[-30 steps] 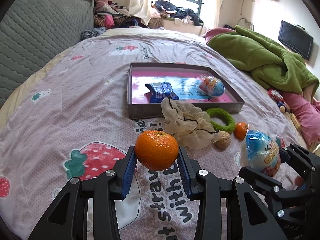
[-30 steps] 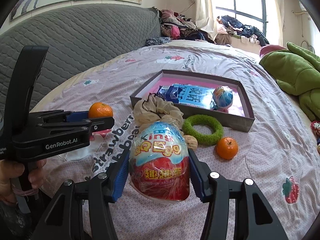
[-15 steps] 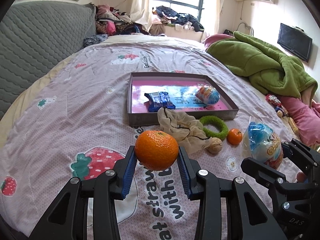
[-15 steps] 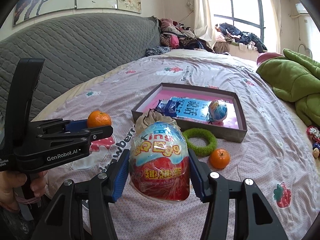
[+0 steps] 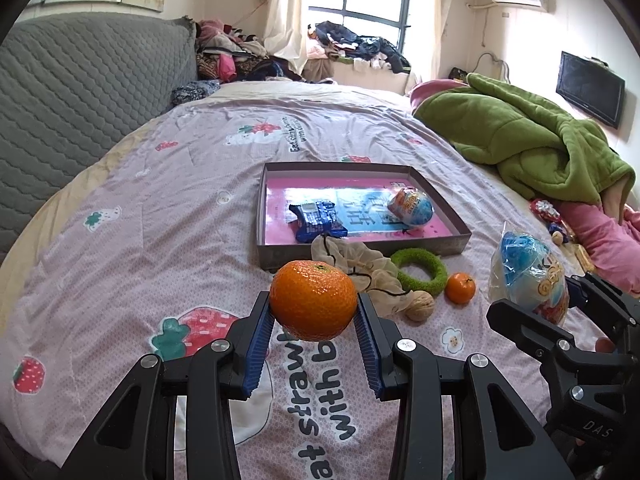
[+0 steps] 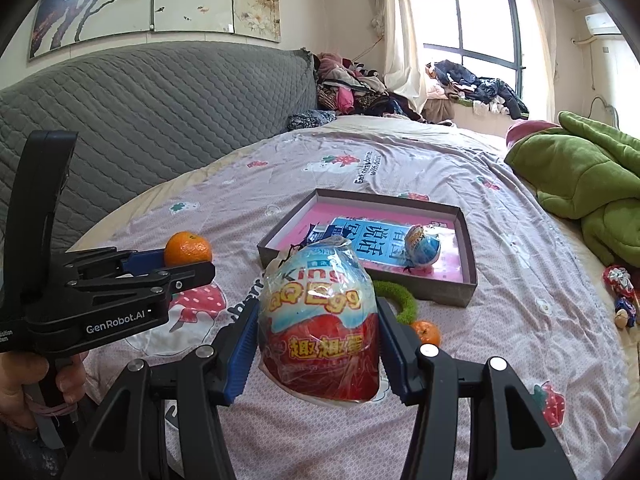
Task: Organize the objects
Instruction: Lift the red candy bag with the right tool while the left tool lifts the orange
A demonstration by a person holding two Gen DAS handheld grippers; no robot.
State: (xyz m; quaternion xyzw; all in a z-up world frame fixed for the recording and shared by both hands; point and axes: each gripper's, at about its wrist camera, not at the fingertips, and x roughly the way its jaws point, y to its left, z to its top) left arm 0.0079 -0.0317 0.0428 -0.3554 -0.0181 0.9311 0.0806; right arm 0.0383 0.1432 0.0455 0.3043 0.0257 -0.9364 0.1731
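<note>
The left hand-held gripper point(image 5: 314, 336) is partly open, with its blue pads pressed on both sides of a large orange point(image 5: 313, 300), which it holds clear above the bed point(image 5: 160, 208). In the right wrist view the same gripper appears at the left edge, gripped from below by a hand point(image 6: 24, 392).

The right hand-held gripper point(image 6: 318, 354) is likewise partly open and clamped on a big toy egg point(image 6: 318, 320) wrapped in clear plastic, blue on top and red below. The egg is off the bedspread.

A shallow box point(image 5: 460, 242) lies on the bed ahead of both grippers. It holds a blue snack packet point(image 5: 316, 220) toward its left front and a small toy egg point(image 5: 412, 207) toward its right. The box floor shows a pink and blue printed sheet.

Just in front of the box, on the bedspread, lie a cream cloth pouch point(image 5: 360, 264) with a dark drawstring, a green fuzzy ring point(image 5: 420, 276), a walnut point(image 5: 418, 306) and a small orange point(image 5: 460, 288). The pouch touches the front wall of the box; the walnut sits against the pouch's near end; the small orange is just beside the ring.

A green blanket point(image 5: 520, 148) is heaped on the right side of the bed. A grey quilted headboard point(image 5: 80, 80) stands along the left.
</note>
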